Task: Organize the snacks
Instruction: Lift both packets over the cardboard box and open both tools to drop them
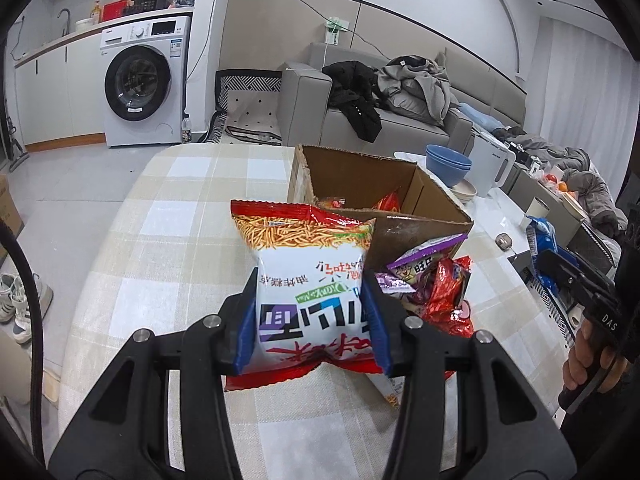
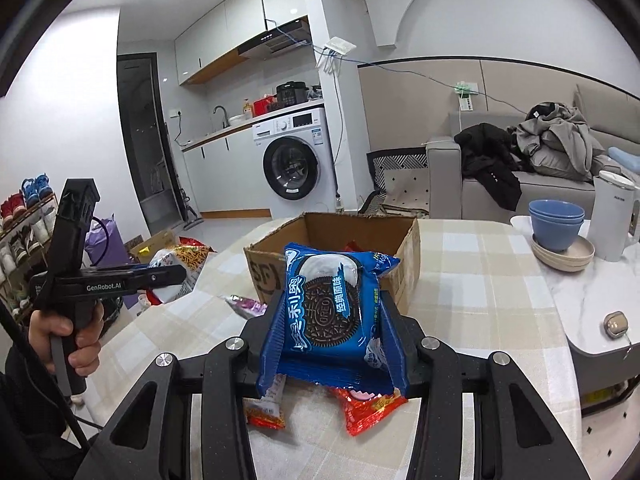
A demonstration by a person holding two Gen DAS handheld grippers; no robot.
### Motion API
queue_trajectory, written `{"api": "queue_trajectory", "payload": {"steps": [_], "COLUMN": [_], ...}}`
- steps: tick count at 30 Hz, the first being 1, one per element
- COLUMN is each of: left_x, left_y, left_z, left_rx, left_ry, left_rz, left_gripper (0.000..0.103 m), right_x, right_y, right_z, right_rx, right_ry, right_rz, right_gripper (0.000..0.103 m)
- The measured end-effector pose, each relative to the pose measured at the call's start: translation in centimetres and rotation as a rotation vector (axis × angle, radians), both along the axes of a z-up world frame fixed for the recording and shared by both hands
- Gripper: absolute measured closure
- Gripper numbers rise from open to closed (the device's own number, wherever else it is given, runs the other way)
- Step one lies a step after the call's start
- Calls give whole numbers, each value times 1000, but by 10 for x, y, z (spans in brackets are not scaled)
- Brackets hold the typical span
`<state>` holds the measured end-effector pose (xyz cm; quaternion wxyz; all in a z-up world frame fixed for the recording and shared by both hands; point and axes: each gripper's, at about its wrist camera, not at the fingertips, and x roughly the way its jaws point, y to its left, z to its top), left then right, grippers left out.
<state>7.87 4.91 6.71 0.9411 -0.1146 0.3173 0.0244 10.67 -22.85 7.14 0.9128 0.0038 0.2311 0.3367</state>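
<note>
Clamping noodle-snack bag (image 1: 308,280) (left gripper (image 1: 310,312)); right gripper (image 2: 332,320) pinches Oreo pack (image 2: 332,304).

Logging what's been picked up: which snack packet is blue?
The Oreo packet in the right hand-held gripper; the left hand-held gripper holds a red-and-white noodle-snack bag.

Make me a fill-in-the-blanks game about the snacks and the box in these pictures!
1. The left gripper holds a bag of fried ____ snacks.
2. The right gripper holds a blue pack of ____ cookies.
3. Behind both packs stands an open ____ box.
4. The bowls stacked beside the white kettle are ____.

Missing words: noodle; Oreo; cardboard; blue
</note>
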Motion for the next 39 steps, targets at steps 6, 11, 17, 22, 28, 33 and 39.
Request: {"api": "queue_trajectory", "payload": {"steps": [6, 11, 17, 22, 28, 33, 39], "left_x": [11, 23, 37, 50, 67, 85, 107], "left_y": [-4, -8, -12, -18, -18, -21, -22], "left_z": [14, 24, 36, 45, 53, 57, 58], "left_rx": [4, 8, 11, 13, 15, 17, 20], "left_ry": [-19, -32, -44, -48, -50, -49, -44], "left_rz": [-23, -42, -61, -73, -84, -95, -108], "left_gripper": [60, 60, 60, 60, 60, 60, 60], "right_x": [5, 12, 20, 28, 39, 51, 59], "right_y": [2, 5, 10, 16, 23, 29, 40], "right_z": [12, 22, 30, 37, 42, 45, 44], "right_rx": [8, 6, 11, 5, 0, 1, -9], "right_ry": [-8, -8, -9, -14, -11, -3, 7], "right_rz": [-21, -34, -51, -57, -60, -59, -54], "right_gripper": [58, 58, 58, 58, 58, 58, 58]}}
